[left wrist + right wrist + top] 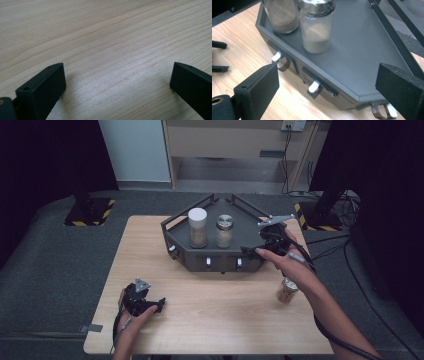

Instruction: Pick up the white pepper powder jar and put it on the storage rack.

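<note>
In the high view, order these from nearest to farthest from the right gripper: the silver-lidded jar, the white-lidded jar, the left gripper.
1. Silver-lidded glass spice jar, on the dark tray, just left of the right gripper.
2. White-lidded glass jar, further left on the tray.
3. Left gripper, near table's front left.

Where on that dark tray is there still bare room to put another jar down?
The tray's right half is bare, between the metal-capped jar and the right rail, where the right gripper hovers open. The left half is crowded: the white-capped jar and the metal-capped jar stand close together there.
</note>
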Tool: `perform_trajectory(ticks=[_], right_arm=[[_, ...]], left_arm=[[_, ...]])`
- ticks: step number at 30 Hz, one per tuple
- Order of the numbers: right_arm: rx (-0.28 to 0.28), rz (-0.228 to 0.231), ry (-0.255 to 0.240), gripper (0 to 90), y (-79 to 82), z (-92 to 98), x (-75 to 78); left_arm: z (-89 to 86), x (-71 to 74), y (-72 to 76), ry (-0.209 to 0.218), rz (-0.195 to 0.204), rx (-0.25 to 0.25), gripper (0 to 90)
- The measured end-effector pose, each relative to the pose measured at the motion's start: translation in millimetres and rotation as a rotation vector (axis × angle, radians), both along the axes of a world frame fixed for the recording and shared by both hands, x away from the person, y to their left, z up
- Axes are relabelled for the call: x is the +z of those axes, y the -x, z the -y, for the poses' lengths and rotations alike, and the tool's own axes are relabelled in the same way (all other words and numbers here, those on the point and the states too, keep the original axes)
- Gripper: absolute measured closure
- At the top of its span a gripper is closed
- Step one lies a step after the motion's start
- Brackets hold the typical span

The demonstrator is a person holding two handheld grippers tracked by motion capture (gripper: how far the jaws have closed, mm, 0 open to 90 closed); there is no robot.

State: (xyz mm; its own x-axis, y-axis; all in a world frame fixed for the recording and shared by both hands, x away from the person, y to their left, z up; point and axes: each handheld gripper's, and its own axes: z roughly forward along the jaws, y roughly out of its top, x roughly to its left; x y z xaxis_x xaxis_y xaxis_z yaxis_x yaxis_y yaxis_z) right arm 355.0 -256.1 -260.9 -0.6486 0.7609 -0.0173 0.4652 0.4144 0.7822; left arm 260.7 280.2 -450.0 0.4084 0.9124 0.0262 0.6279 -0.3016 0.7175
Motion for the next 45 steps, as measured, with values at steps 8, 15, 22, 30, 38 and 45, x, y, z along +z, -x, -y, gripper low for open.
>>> perform_trajectory(ticks=[8, 15, 22, 30, 38, 45], right_arm=[[-0.01, 0.002, -0.004, 5.1, 9.2, 15.7, -1.4], [-0.019, 0.008, 0.005, 4.6, 19.5, 26.7, -3.9], [-0.027, 0.006, 0.002, 4.6, 27.4, 39.6, -6.3], [-0.041, 0.002, 0.001, 4.5, 33.9, 51.3, -10.1], [-0.052, -0.006, -0.002, 4.5, 39.9, 62.0, -15.7], [-0.066, -0.008, -0.005, 4.4, 44.6, 69.6, -23.1]], left_arm=[[0.0, 0.0, 0.0, 0.0, 0.0, 0.0, 0.0], [0.0, 0.0, 0.0, 0.0, 0.0, 0.0, 0.0], [0.0, 0.0, 0.0, 0.0, 0.0, 0.0, 0.0], [0.1, 0.0, 0.0, 0.0, 0.0, 0.0, 0.0], [0.1, 0.0, 0.1, 0.0, 0.0, 0.001, 0.0], [0.2, 0.0, 0.1, 0.0, 0.0, 0.001, 0.0]])
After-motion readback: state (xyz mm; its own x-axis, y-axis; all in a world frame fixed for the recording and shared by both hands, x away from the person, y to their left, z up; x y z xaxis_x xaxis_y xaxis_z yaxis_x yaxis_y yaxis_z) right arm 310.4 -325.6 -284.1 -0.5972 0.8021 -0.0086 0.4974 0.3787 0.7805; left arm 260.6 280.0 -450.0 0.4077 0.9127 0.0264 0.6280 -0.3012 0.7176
